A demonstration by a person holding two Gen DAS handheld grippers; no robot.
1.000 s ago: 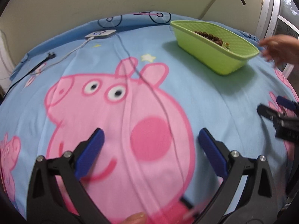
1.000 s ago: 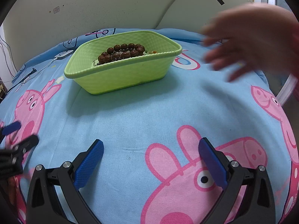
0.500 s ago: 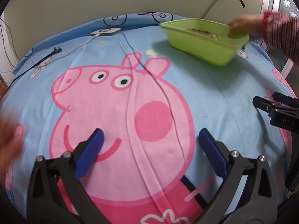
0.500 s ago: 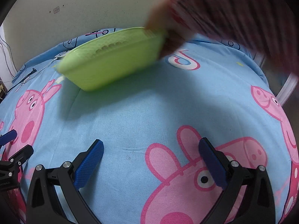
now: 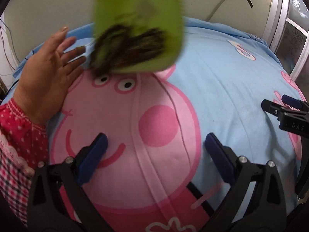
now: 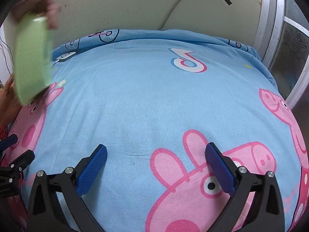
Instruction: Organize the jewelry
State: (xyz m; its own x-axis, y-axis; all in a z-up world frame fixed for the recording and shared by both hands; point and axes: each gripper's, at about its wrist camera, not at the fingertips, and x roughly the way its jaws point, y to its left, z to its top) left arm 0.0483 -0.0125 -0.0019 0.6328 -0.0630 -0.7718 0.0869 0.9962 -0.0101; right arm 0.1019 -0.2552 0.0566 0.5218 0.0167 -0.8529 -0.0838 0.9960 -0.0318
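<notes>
1. Tipping over the bed (image 5: 222, 81), the green basket (image 5: 139, 25) hangs in the air ahead of your left tongs (image 5: 154, 154), its open mouth turned toward the camera; a bare hand (image 6: 49, 5) grips its upper rim in the right wrist view
2. Spilling from its lower left corner is a dark, blurred clump of beaded jewelry (image 5: 125, 50); it is too smeared to count pieces or tell a long axis; whether any of it touches the bed yet, you cannot tell
3. A second open hand (image 5: 46, 73), in a red dotted sleeve (image 5: 17, 131), waits just left of the clump, palm toward it
4. Your left tongs stand wide apart and hold nothing, low over the pink pig print (image 5: 135, 131); your right tongs (image 6: 154, 164) are likewise spread and empty over bare blue sheet
5. The relation to mind: the jewelry lies straight ahead of the left tongs and slightly left of their centre line; from the right tongs it is far off to the left edge; so the left hand is plainly the nearer one
6. Judge the lie of each strand only once it settles
</notes>
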